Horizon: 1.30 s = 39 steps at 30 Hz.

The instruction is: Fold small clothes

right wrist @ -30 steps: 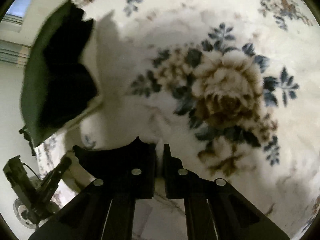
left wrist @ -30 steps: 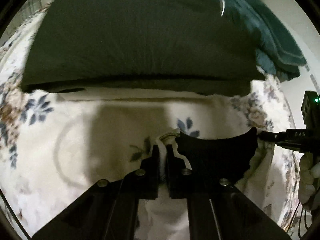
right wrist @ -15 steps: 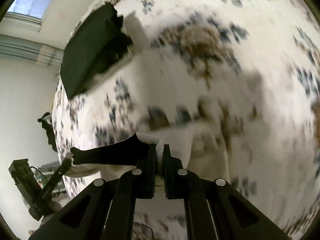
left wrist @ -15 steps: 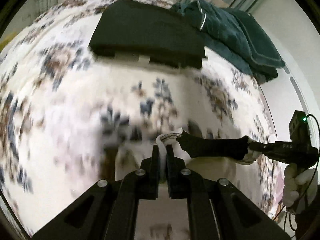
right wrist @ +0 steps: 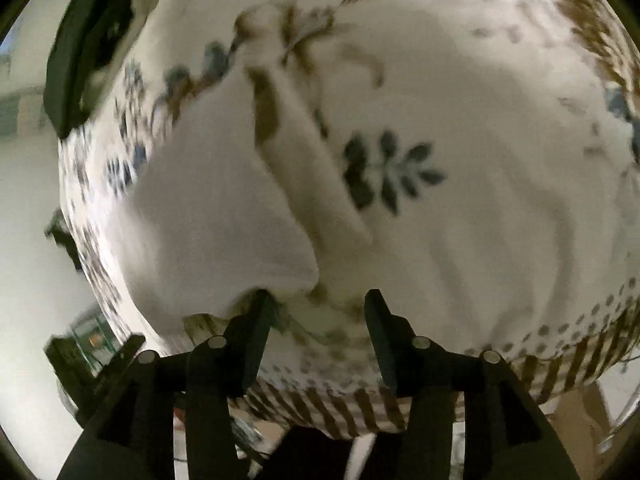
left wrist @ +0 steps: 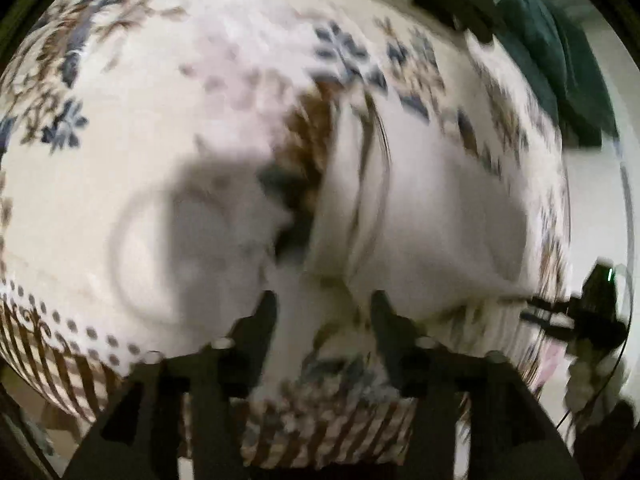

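A small white garment (left wrist: 432,236) lies flat on the floral bedspread (left wrist: 140,100), near the bed's front edge. It also shows in the right wrist view (right wrist: 208,224), left of centre, with a folded strip running up from it. My left gripper (left wrist: 323,312) is open and empty, its jaws spread over the garment's near edge. My right gripper (right wrist: 318,308) is open and empty too, just at the garment's near corner. Both views are blurred by motion.
A dark folded garment (right wrist: 84,48) lies at the far side of the bed. A teal garment (left wrist: 560,52) lies at the back right. The bedspread's striped border (right wrist: 360,404) hangs over the front edge. The other gripper (left wrist: 580,316) shows at the right.
Both grippers were shut on the white garment and holding it up. They came back toward the bed's front edge, laid it down and opened.
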Each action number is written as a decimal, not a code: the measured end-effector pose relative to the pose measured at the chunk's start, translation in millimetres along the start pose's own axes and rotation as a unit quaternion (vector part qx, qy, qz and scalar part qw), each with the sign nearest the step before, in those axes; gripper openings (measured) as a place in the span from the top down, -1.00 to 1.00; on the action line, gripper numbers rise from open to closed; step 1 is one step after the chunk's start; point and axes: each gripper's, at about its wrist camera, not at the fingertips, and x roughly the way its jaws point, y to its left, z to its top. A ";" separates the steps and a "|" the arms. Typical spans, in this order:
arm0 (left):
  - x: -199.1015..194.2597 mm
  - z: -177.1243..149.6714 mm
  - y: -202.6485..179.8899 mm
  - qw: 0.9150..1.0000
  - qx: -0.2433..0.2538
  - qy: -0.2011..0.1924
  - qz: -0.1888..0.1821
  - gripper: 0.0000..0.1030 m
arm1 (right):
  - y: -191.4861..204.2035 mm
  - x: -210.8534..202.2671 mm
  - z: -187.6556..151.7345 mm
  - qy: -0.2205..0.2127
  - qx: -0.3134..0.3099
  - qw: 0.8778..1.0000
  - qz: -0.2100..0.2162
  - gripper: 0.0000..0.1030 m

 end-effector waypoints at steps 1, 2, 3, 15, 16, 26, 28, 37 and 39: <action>-0.3 7.2 -0.1 1.000 -0.008 -0.009 -0.006 0.00 | -0.5 -4.4 6.8 -0.008 0.010 1.000 0.010 0.03; 1.8 21.2 -3.5 1.000 -0.016 -0.017 -0.016 0.00 | -2.6 -9.0 15.2 -0.024 0.026 0.999 0.029 0.03; 6.0 33.5 -7.9 0.999 -0.018 -0.021 -0.026 0.00 | -1.8 -12.1 23.2 -0.034 0.034 0.998 0.044 0.03; 83.2 115.7 -52.8 0.999 0.048 -0.007 -0.015 0.85 | 26.6 18.9 85.7 -0.063 0.052 0.993 0.085 0.89; 80.3 116.2 -52.0 0.999 0.049 -0.012 -0.021 0.85 | 30.9 17.2 88.8 -0.072 0.053 0.993 0.082 0.89; 63.7 98.5 -25.1 0.995 -0.028 0.008 -0.095 0.45 | 32.1 9.8 93.8 -0.049 0.044 0.995 0.074 0.46; 56.8 84.0 -24.0 0.994 -0.027 0.012 -0.104 0.28 | 30.8 4.5 86.3 -0.048 0.028 0.996 0.066 -0.08; 55.6 40.3 -30.7 0.998 0.016 0.009 -0.062 0.91 | 17.6 33.2 53.5 -0.004 0.009 0.997 0.070 0.86; 52.5 42.1 -23.9 0.998 -0.001 -0.004 -0.064 0.91 | 13.7 29.3 52.9 -0.019 0.019 0.998 0.065 0.87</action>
